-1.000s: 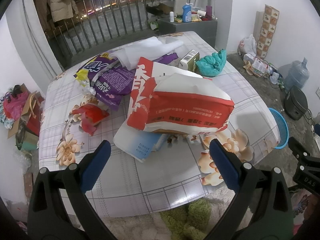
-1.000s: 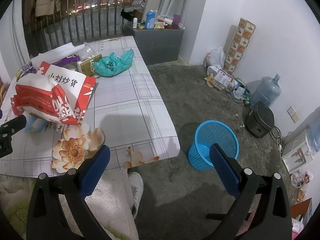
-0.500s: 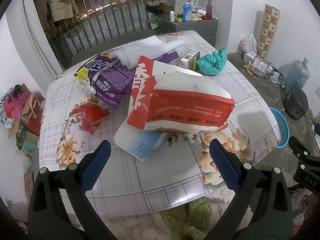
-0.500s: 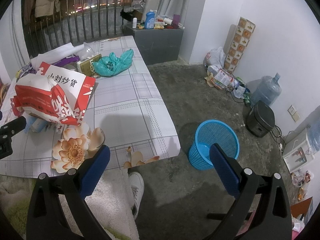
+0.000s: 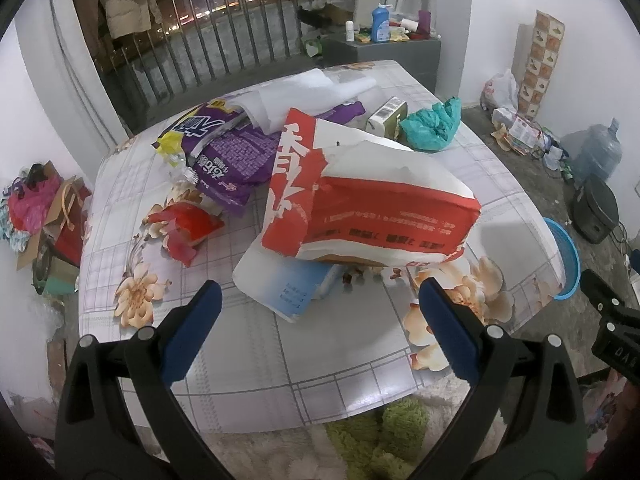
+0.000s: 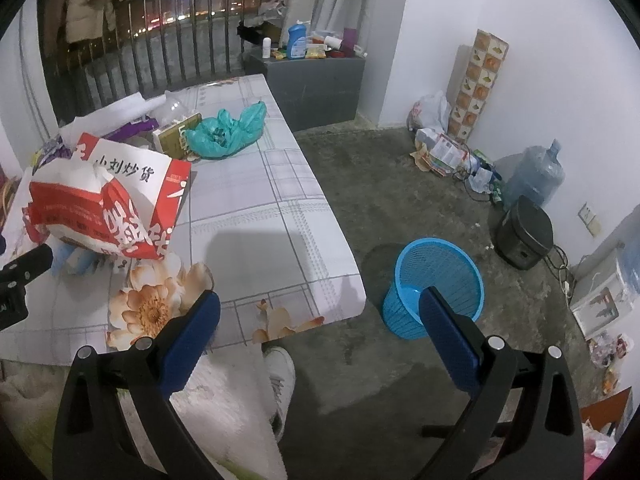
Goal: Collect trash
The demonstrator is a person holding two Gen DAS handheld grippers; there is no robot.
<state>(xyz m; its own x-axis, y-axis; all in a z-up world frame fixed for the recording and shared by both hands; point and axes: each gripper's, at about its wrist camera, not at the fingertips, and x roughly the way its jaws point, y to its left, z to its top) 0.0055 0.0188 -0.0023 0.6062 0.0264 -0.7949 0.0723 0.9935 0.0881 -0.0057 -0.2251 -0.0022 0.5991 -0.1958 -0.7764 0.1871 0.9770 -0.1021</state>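
A big red-and-white paper bag (image 5: 368, 204) (image 6: 108, 200) lies on the table (image 5: 248, 356) over a white-and-blue packet (image 5: 280, 284). Behind it are a purple plastic bag (image 5: 228, 160), a crumpled red wrapper (image 5: 184, 228), a small carton (image 5: 388, 116) and a teal plastic bag (image 5: 432, 124) (image 6: 228, 132). My left gripper (image 5: 320, 300) hangs open above the table's near edge, short of the packet. Off the table's right corner my right gripper (image 6: 320, 312) is open over the floor, with a blue mesh bin (image 6: 434, 284) (image 5: 566, 260) just beyond its right finger.
A white sheet (image 5: 304, 96) lies at the table's far side before a metal railing (image 5: 224, 52). A grey cabinet (image 6: 316, 80) with bottles stands at the back. A water jug (image 6: 532, 176), a black cooker (image 6: 524, 236) and floor litter (image 6: 444, 152) line the right wall. A person's white shoe (image 6: 280, 372) is below.
The left wrist view has edged slightly nearer to the table pile. The right gripper has barely moved. Both grippers stay open and empty.
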